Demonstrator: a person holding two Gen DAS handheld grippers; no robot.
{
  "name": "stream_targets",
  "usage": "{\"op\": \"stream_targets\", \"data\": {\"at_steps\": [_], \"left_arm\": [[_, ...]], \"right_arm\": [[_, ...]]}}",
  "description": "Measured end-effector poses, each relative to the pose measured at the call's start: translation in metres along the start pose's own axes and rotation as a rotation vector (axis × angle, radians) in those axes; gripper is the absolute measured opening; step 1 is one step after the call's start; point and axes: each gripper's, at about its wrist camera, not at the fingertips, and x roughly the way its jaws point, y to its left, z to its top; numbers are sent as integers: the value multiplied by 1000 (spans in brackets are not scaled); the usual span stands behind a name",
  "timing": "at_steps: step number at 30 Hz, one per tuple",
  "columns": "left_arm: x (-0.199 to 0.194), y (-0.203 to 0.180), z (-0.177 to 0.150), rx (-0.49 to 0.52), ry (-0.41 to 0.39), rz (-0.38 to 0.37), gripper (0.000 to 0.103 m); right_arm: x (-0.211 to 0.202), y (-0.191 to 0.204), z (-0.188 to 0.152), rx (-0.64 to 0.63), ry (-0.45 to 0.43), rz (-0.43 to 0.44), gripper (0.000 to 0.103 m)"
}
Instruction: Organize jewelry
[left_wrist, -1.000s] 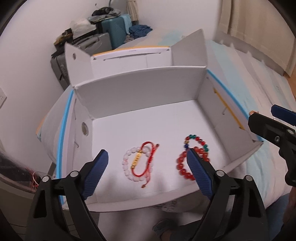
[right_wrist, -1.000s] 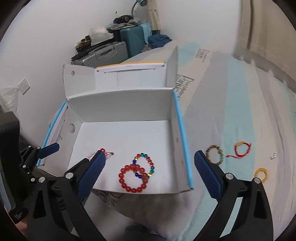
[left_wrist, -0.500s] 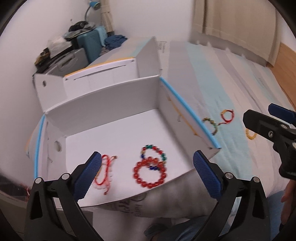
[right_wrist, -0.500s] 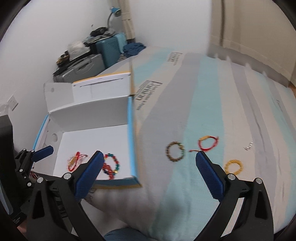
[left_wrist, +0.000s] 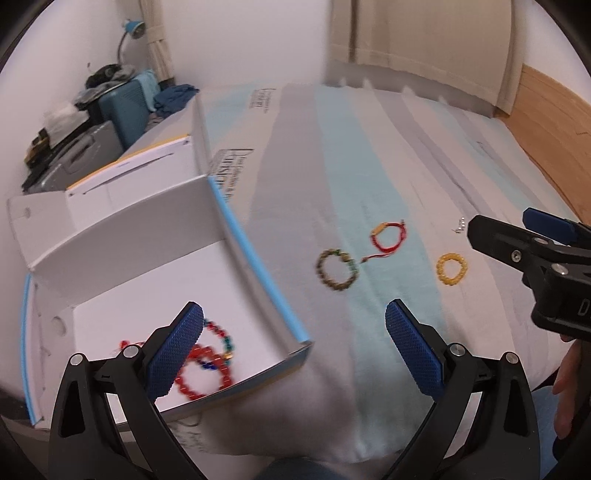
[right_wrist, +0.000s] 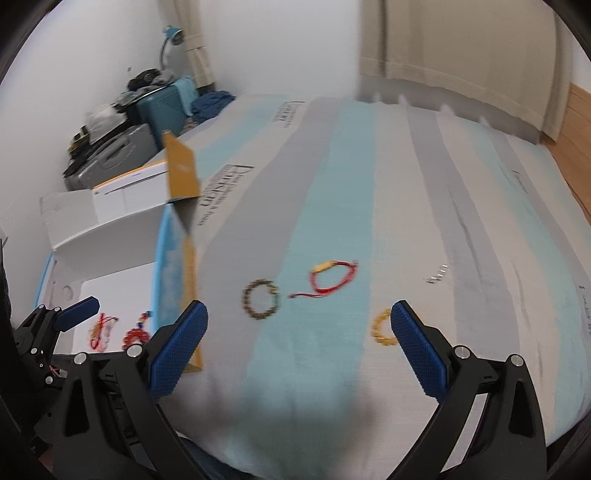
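An open white cardboard box (left_wrist: 236, 229) sits on the striped bed; it holds a red bead bracelet (left_wrist: 205, 373), a multicoloured bead bracelet (left_wrist: 223, 334) and a red cord bracelet (right_wrist: 101, 326). On the bedspread lie a brown-green bead bracelet (left_wrist: 338, 268), a red cord bracelet (left_wrist: 389, 240), a yellow bead bracelet (left_wrist: 451, 268) and a small silver piece (left_wrist: 460, 224). My left gripper (left_wrist: 295, 354) is open and empty over the box's right wall. My right gripper (right_wrist: 299, 347) is open and empty, just short of the loose bracelets.
Suitcases and clutter (left_wrist: 103, 110) stand by the wall behind the box. A curtain (left_wrist: 424, 44) hangs at the far side of the bed. The bed's near edge (right_wrist: 295, 435) lies under the grippers.
Both grippers have swung right, from over the box toward the loose bracelets on the bedspread. Both stayed open and empty.
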Motion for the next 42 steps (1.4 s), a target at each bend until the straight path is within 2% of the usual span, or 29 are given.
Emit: {"op": "stream_targets", "data": {"at_steps": [9,15,18,27,36,42], "left_arm": [[33,-57,11,54,10,-70,97],[68,-83,7,64,43,-87,97],[85,-85,3,49,58,-95,97],[124,-93,6,40,18,-87,97],[171,-90,8,11,60,-123,97],[200,-92,10,14,90,-99,97]], "right_arm": [[14,-63,-8,34,-2,-79,95],[37,-95,-20,74,33,-107,95],[53,-109,-28,96,61,-109,95],[97,-128,-44,114,108,-122,95],[140,-137,-57,121,159,-96,95],[164,-138,-57,102,194,-87,95]]}}
